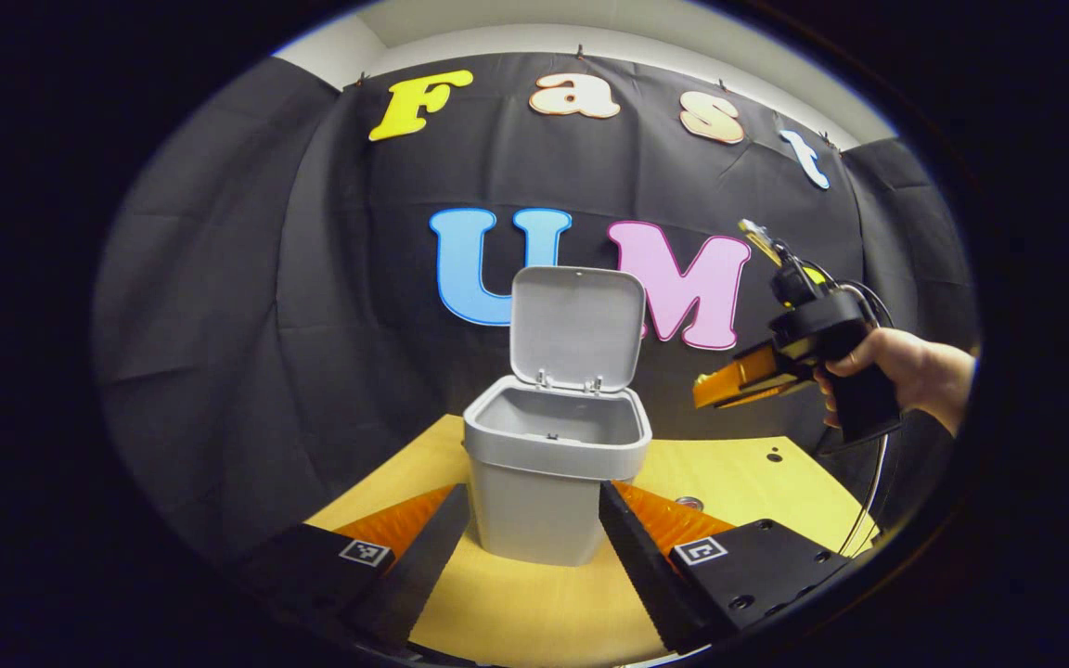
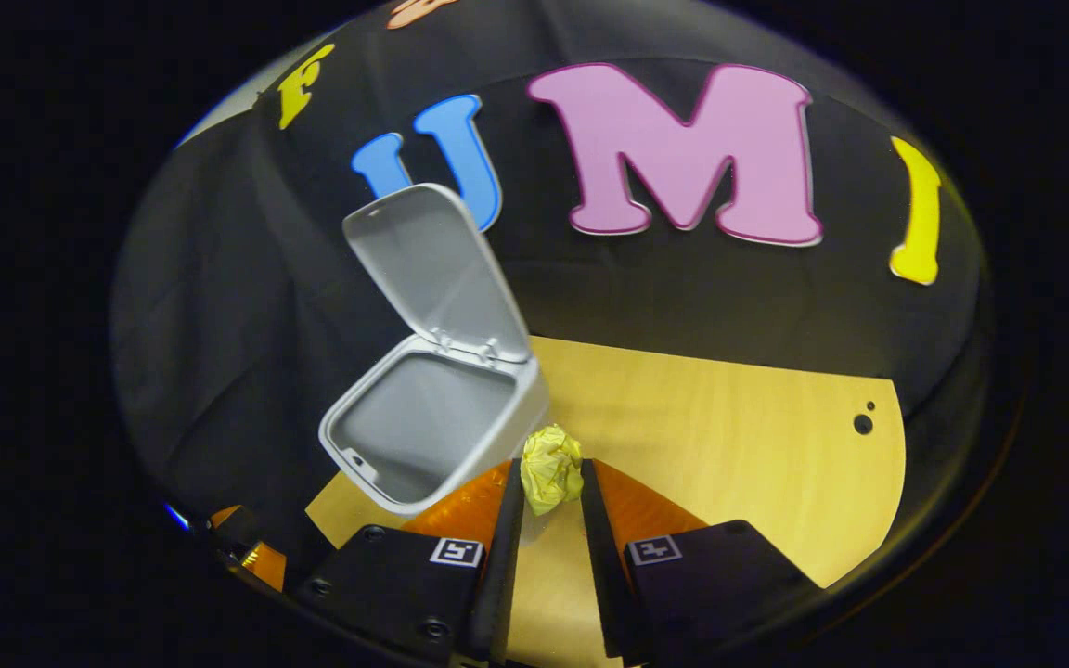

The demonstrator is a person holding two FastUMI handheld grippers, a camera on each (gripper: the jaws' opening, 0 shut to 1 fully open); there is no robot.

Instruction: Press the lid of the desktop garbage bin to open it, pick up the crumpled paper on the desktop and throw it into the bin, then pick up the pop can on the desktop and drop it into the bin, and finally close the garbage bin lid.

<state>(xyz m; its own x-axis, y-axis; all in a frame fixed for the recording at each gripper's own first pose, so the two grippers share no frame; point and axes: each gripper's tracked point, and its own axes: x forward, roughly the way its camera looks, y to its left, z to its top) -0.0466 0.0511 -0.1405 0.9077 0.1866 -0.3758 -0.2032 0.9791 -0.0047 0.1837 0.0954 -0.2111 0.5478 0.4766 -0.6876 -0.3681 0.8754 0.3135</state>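
The grey bin [image 1: 548,464] stands on the wooden table with its lid [image 1: 576,325] swung upright. My left gripper [image 1: 533,496] is open, one finger on each side of the bin's lower body; I cannot tell whether they touch it. In the right gripper view the open bin [image 2: 432,422] lies left of the fingers. My right gripper [image 2: 550,464] is shut on the yellow crumpled paper [image 2: 553,478], held above the table just right of the bin's rim. In the left gripper view the right gripper [image 1: 706,394] hovers in a hand [image 1: 915,371], right of the bin at rim height.
The wooden table [image 2: 729,436] stretches right of the bin, with small holes [image 2: 862,423] near its far right corner. A small round silvery thing [image 1: 689,503] peeks over my left gripper's right-hand finger. Black cloth walls close the back and sides.
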